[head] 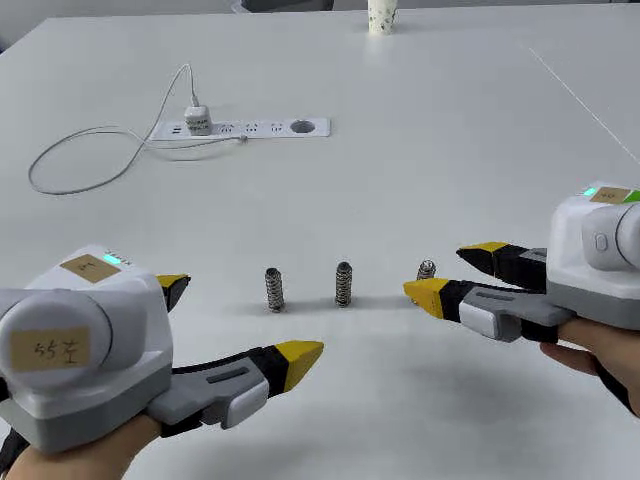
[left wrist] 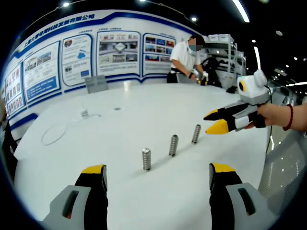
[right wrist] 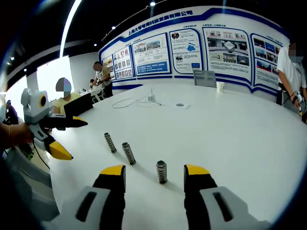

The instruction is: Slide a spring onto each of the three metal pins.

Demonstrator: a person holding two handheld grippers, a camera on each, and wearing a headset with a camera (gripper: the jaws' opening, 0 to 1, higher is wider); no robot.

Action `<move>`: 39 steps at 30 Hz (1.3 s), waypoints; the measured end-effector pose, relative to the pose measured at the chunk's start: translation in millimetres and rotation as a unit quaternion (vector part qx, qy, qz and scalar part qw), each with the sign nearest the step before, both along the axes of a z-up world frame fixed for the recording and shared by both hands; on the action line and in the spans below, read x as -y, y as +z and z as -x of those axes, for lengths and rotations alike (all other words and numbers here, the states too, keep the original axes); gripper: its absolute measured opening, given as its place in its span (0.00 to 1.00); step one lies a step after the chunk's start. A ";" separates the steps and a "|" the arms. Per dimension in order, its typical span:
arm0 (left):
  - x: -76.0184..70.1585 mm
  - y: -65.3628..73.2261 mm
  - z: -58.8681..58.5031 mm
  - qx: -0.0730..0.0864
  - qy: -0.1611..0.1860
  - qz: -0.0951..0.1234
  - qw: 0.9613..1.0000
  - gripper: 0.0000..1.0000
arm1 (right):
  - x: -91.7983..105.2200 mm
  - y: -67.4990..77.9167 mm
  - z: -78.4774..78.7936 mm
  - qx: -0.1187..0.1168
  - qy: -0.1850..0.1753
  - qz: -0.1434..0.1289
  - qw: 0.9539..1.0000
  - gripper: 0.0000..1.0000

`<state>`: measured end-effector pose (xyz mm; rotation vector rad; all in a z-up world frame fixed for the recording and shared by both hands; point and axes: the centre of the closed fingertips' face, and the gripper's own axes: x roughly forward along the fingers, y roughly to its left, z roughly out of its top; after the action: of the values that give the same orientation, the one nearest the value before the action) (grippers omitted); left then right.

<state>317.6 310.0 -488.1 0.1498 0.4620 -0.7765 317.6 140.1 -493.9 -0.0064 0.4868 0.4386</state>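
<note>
Three upright metal pins stand in a row on the white table, each with a coiled spring on it: the left spring (head: 274,289), the middle spring (head: 343,284) and the right spring (head: 426,270). My left gripper (head: 235,322) hovers open in front of the row and to its left, with nothing between its yellow tips. In the left gripper view the same springs (left wrist: 173,145) stand ahead of my left gripper (left wrist: 157,169). My right gripper (head: 452,272) is open just right of the right spring. That spring (right wrist: 161,171) sits close in front of my right gripper (right wrist: 154,170), a little beyond its tips.
A white power strip (head: 245,128) with a plugged charger and a looping cable (head: 90,150) lies at the far left. A paper cup (head: 382,17) stands at the far edge. People stand at benches beyond the table (left wrist: 187,57).
</note>
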 end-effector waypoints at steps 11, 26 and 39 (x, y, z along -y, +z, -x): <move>-5.2 4.4 1.1 -0.001 -0.010 0.003 1.000 0.95 | 3.5 7.5 20.2 -0.016 0.006 -0.007 1.000 0.65; -12.5 3.8 14.7 -0.015 -0.012 0.011 1.000 1.00 | 1.2 7.2 47.5 -0.029 0.018 -0.013 0.999 0.78; -18.9 3.0 21.6 -0.014 -0.009 0.008 1.000 1.00 | -2.9 10.1 62.1 -0.017 0.024 -0.033 0.999 0.87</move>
<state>296.0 329.0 -485.1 0.1275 0.4815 -0.8012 255.6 143.0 -483.8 0.0530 0.5062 0.5028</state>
